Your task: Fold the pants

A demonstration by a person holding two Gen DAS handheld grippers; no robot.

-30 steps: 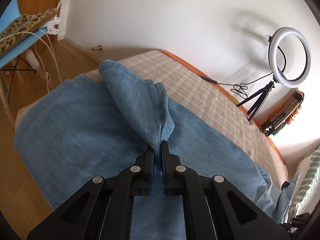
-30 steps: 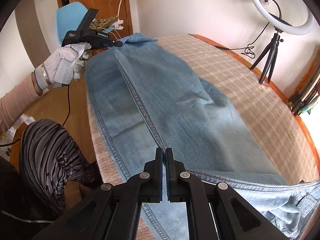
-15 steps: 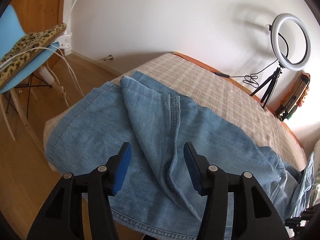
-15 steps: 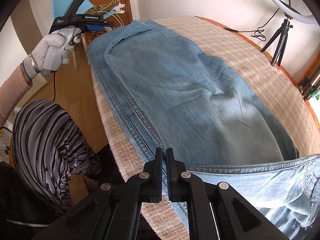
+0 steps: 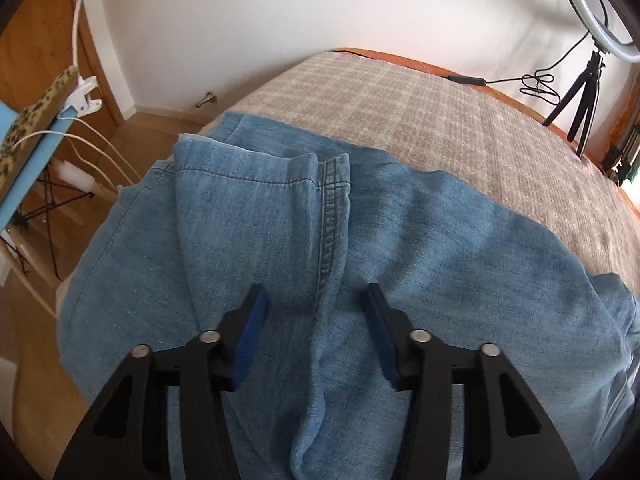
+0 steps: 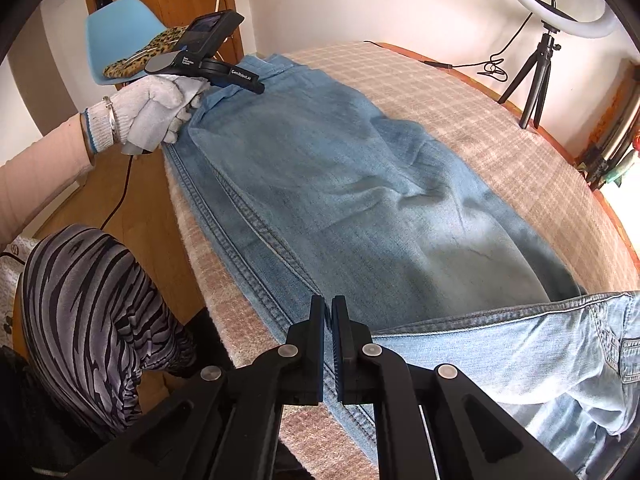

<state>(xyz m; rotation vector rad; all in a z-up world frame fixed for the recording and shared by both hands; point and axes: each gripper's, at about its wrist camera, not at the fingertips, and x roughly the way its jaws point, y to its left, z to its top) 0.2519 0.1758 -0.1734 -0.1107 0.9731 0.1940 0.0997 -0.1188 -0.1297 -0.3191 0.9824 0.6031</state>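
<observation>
While the faded blue denim pants [image 6: 360, 200] lie spread lengthwise over a bed covered in a beige checked blanket [image 5: 440, 112], both grippers point down at the cloth. The pant legs run toward the far end of the bed, one lying on the other, and the lighter waist part [image 6: 520, 356] sits at the near right in the right wrist view.

The left gripper [image 5: 316, 308] hangs above the hem end of the legs, where a raised fold with a stitched seam [image 5: 328, 220] runs between its blue-padded fingers [image 5: 252, 328]. Those fingers stand apart and are closing, with the ridge of denim between them; the pads do not press on it. In the right wrist view this gripper is held by a hand in a white knitted glove [image 6: 148, 116] at the far left corner of the pants.

The right gripper [image 6: 328, 308] has its fingers drawn together, with only a thin slit between the pads, over the double-stitched side seam [image 6: 256, 248] near the bed's edge. Whether any denim is pinched there cannot be told.

A white ring light on a black tripod [image 6: 536, 64] stands beyond the bed, and a pale blue chair [image 6: 120, 28] stands by the wooden door.
</observation>
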